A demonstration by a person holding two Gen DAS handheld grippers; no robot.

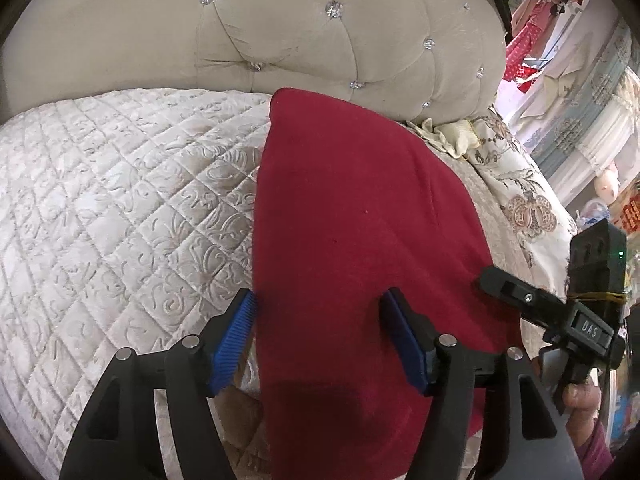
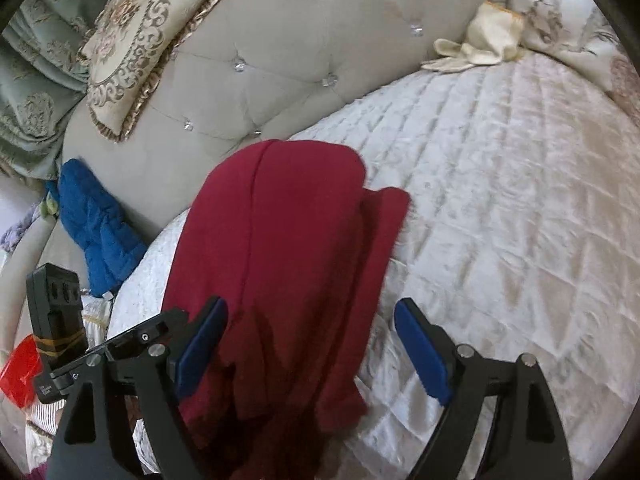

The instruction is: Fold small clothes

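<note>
Both claws, my left gripper (image 1: 320,340) and right gripper (image 2: 310,350), stand spread over the red garment (image 1: 360,220) on the quilted bed (image 1: 120,200), pinching nothing, so I fear snagging its loose near edge.

My left gripper (image 1: 320,330) points steeply downward, its blue pads spread apart and pressing on nothing. My right gripper (image 2: 310,344) tilts down likewise, jaws standing wide. In the left wrist view, a hand (image 1: 580,396) clasps the right gripper's handle at the right edge.
</note>
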